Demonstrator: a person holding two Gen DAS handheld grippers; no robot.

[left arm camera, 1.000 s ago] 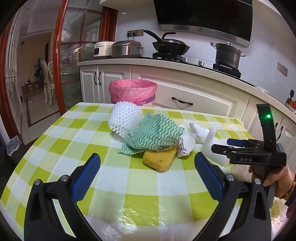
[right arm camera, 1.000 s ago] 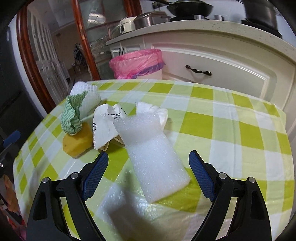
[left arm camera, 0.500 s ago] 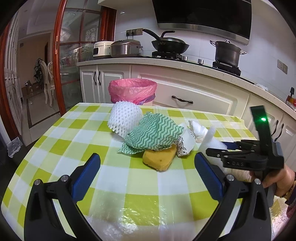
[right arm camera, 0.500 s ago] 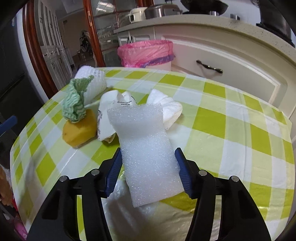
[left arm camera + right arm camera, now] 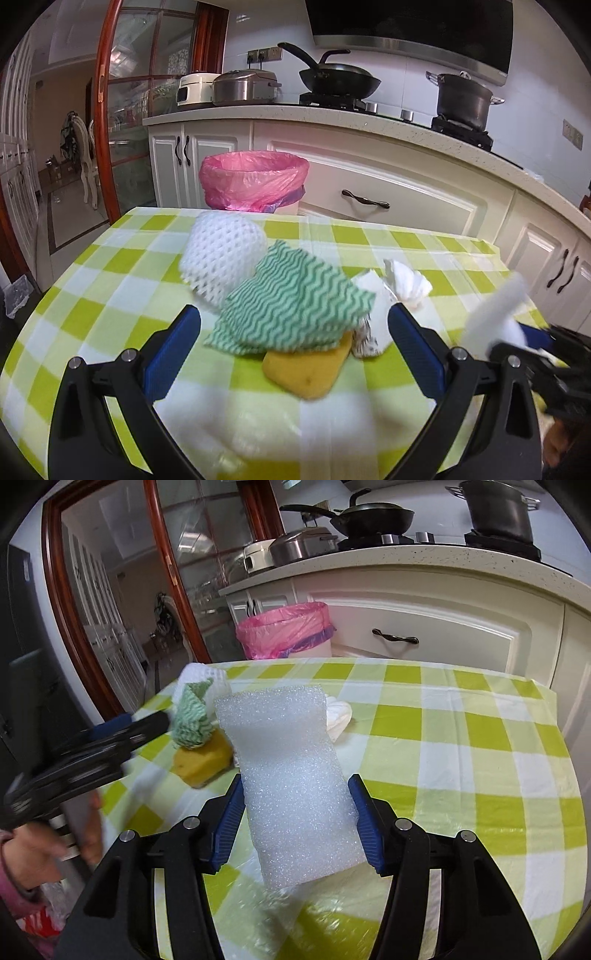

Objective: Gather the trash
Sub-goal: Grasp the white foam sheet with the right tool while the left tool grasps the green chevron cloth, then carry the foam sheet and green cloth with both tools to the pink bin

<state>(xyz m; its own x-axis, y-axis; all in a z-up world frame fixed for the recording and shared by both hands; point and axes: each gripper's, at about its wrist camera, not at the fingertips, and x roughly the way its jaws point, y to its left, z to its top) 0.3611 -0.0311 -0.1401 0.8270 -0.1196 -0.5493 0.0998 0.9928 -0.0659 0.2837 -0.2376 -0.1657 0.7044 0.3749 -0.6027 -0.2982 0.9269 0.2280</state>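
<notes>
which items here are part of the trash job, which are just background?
Job: foam sheet in right tongs; mesh fruit sleeve, green cloth, yellow sponge, tissue wad, pink-lined bin.
Background: wok, pot, rice cookers.

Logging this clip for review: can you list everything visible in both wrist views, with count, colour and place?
foam sheet: 1, white, held above the table
foam fruit net: 1, white, far left of pile
wavy-striped cloth: 1, green and white, on the sponge
sponge: 1, yellow, under the cloth
crumpled paper: several pieces, white, right of cloth
table: 1, green-white check cover
trash bin: 1, pink liner, beyond the table
wok, pot: 1 each, dark, on the stove
cookers: 2, silver and white, on the counter
left tool: open, nearing the pile
right tool: shut on the foam sheet
</notes>
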